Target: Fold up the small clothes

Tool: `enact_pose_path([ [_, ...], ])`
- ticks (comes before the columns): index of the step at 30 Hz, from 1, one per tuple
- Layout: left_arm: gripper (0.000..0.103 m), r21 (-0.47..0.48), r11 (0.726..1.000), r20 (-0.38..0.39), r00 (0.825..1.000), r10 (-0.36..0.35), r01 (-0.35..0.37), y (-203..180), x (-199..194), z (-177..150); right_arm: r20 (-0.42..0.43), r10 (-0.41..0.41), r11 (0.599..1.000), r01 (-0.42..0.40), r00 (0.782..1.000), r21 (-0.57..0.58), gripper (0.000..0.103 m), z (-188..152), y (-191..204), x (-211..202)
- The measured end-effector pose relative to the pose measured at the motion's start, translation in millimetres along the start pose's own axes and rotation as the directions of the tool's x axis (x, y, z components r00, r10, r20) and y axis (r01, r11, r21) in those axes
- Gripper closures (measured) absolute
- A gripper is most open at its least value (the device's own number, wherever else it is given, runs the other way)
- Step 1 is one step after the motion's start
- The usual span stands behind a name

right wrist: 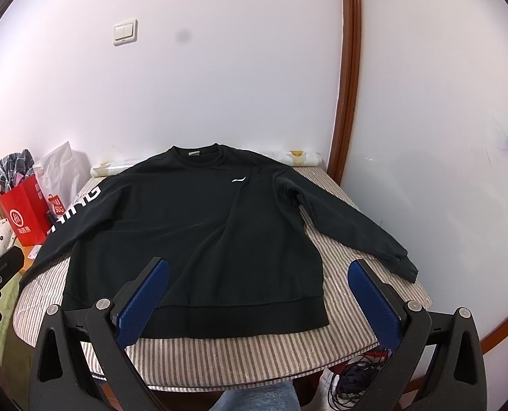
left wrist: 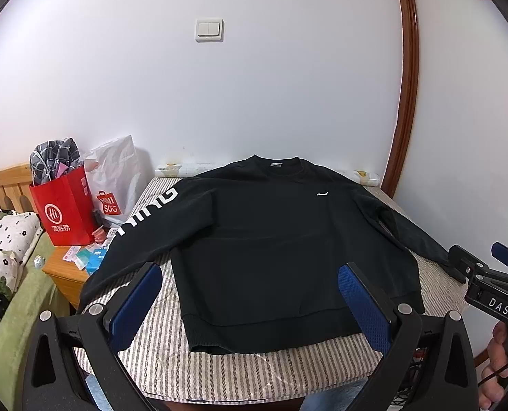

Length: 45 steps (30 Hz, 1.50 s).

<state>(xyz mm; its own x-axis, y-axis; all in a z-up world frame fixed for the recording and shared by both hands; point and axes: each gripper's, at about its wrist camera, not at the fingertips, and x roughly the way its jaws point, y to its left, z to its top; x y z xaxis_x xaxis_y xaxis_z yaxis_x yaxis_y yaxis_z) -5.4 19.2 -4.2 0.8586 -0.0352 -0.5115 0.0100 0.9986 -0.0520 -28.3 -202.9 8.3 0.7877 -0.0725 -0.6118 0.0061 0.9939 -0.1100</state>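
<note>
Black long-sleeved cotton sweatshirt flat, front up, on my striped quilted table cover.
Hem near front edge; one cuff overhangs beside red paper bag. Left tongs, right tongs both gaping, empty, hovering before hem.

Left wrist cam is sitting low off the near edge of the striped table, looking forward toward the far wall between its own blue pads, slightly left of centre, so it's also catching the red bag at far left. Right wrist cam is looking the same way from further right, with the door frame nearer centre. Both are sharing the black sweatshirt, the table and the light switch, and each is seeing the other gripper at its frame edge.
</note>
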Motion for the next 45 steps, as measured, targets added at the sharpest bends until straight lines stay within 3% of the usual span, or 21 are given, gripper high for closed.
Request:
enact_pose_path([
  [45,0.000,-0.023,1.000,0.006,1.000,-0.001,0.001,2.5,-2.3,0.1,0.006,0.000,1.000,0.000,1.000,0.001,0.000,0.5,7.7,-5.4],
])
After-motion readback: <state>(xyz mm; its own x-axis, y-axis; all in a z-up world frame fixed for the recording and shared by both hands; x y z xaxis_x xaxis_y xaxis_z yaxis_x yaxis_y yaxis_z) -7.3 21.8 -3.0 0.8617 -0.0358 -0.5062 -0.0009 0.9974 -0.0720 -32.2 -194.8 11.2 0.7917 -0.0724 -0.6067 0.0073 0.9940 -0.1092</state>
